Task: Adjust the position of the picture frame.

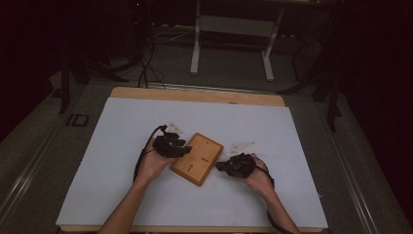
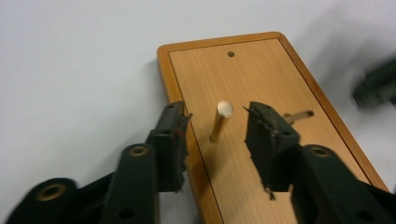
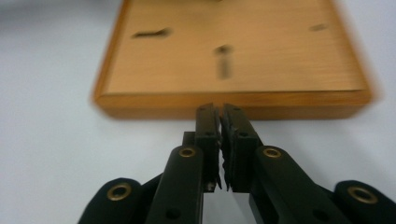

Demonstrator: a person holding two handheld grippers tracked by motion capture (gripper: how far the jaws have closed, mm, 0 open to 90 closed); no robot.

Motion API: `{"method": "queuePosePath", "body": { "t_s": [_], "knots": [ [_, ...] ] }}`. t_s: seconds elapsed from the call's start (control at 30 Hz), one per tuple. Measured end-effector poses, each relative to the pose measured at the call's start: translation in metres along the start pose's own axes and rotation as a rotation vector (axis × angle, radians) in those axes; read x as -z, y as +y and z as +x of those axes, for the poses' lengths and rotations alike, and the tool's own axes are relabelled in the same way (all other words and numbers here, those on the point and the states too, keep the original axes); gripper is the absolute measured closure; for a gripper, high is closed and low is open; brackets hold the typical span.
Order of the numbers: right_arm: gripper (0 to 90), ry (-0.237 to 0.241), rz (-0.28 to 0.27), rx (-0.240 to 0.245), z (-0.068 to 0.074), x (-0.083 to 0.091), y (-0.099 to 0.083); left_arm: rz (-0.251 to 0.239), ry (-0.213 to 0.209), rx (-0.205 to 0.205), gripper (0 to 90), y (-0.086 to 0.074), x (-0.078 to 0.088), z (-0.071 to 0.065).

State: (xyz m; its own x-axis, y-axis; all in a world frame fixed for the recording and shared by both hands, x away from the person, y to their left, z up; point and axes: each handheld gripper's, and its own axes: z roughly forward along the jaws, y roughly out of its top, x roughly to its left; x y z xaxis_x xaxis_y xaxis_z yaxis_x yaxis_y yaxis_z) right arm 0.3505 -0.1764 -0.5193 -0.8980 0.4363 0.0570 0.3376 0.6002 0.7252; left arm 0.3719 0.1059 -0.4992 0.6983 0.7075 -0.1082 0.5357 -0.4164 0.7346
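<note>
Item: wooden board [image 1: 197, 159], rectangular, raised rim, lying flat near the middle of a pale table cover [image 1: 122, 136], turned at an angle to the cover's edges. Fittings of the board: one upright wooden peg [image 2: 219, 121], pale at its tip, standing in a hole near the board's centre line; a second peg [image 2: 299, 115] beyond the first toward the far long rim, leaning or lying, too blurred to tell which; one empty small hole [image 2: 230, 54] near the board's far short end. Left gripper [image 2: 218, 122]: jaws spread, one either side of the upright peg, pads clear of it, with one jaw over the board's near long rim; the placement suggests the peg is seated and released rather than pinched. Right gripper [image 3: 220, 122]: jaws pressed nearly together with nothing between them, tips just beside the middle of one side wall of the board, level with the cover; whether they touch the wood cannot be told. That position reads as a stop against sliding, bracing the board while the other tool works on top. In the high view the left gripper [image 1: 170, 145] sits at the board's left edge and the right gripper [image 1: 237, 165] at its right edge.
</note>
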Motion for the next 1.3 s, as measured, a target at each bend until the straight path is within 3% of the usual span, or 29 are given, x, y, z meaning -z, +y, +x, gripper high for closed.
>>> {"method": "queuePosePath", "body": {
  "t_s": [0.03,0.13,0.17,0.3,0.43,0.53,0.6,0.63,0.67,0.7,0.77,0.83,0.9,1.3],
  "knots": [
    [84.3,0.000,0.000,0.000,0.000,0.000,0.000,0.000,0.000,0.000,54.8,0.000,0.000,0.000],
    [82.7,-0.075,-0.056,-0.047,-0.015,0.004,0.005,-0.042,0.046,0.030,51.8,-0.014,0.014,-0.008],
    [82.7,-0.075,-0.056,-0.047,-0.015,0.004,0.005,-0.042,0.046,0.030,51.8,-0.014,0.014,-0.008],
    [81.7,-0.156,-0.108,-0.102,-0.036,0.001,0.013,-0.091,0.077,0.054,56.1,-0.040,0.028,-0.017],
    [82.5,-0.180,-0.128,-0.132,-0.048,-0.004,0.018,-0.105,0.096,0.051,65.7,-0.055,0.036,-0.022],
    [86.0,-0.206,-0.128,-0.147,-0.058,-0.013,0.026,-0.098,0.069,0.054,80.6,-0.067,0.047,-0.027],
    [89.6,-0.209,-0.117,-0.154,-0.062,-0.019,0.029,-0.071,0.070,0.034,89.6,-0.071,0.049,-0.033],
    [89.6,-0.209,-0.117,-0.154,-0.062,-0.019,0.029,-0.071,0.070,0.034,89.9,-0.071,0.049,-0.033],
    [89.8,-0.210,-0.096,-0.161,-0.066,-0.025,0.030,-0.032,0.071,0.015,90.0,-0.075,0.048,-0.040],
    [89.8,-0.210,-0.096,-0.161,-0.066,-0.025,0.030,-0.032,0.071,0.015,90.0,-0.075,0.048,-0.040],
    [89.8,-0.208,-0.075,-0.169,-0.069,-0.032,0.031,0.013,0.073,-0.004,90.0,-0.081,0.048,-0.047],
    [89.8,-0.207,-0.071,-0.177,-0.070,-0.035,0.031,0.064,0.100,-0.033,90.0,-0.085,0.043,-0.050],
    [89.8,-0.203,-0.063,-0.186,-0.071,-0.038,0.030,0.084,0.108,-0.031,90.0,-0.086,0.039,-0.049],
    [90.0,-0.163,-0.039,-0.225,-0.078,-0.036,0.022,0.090,0.129,-0.017,90.0,-0.079,0.028,-0.042]
  ]
}}
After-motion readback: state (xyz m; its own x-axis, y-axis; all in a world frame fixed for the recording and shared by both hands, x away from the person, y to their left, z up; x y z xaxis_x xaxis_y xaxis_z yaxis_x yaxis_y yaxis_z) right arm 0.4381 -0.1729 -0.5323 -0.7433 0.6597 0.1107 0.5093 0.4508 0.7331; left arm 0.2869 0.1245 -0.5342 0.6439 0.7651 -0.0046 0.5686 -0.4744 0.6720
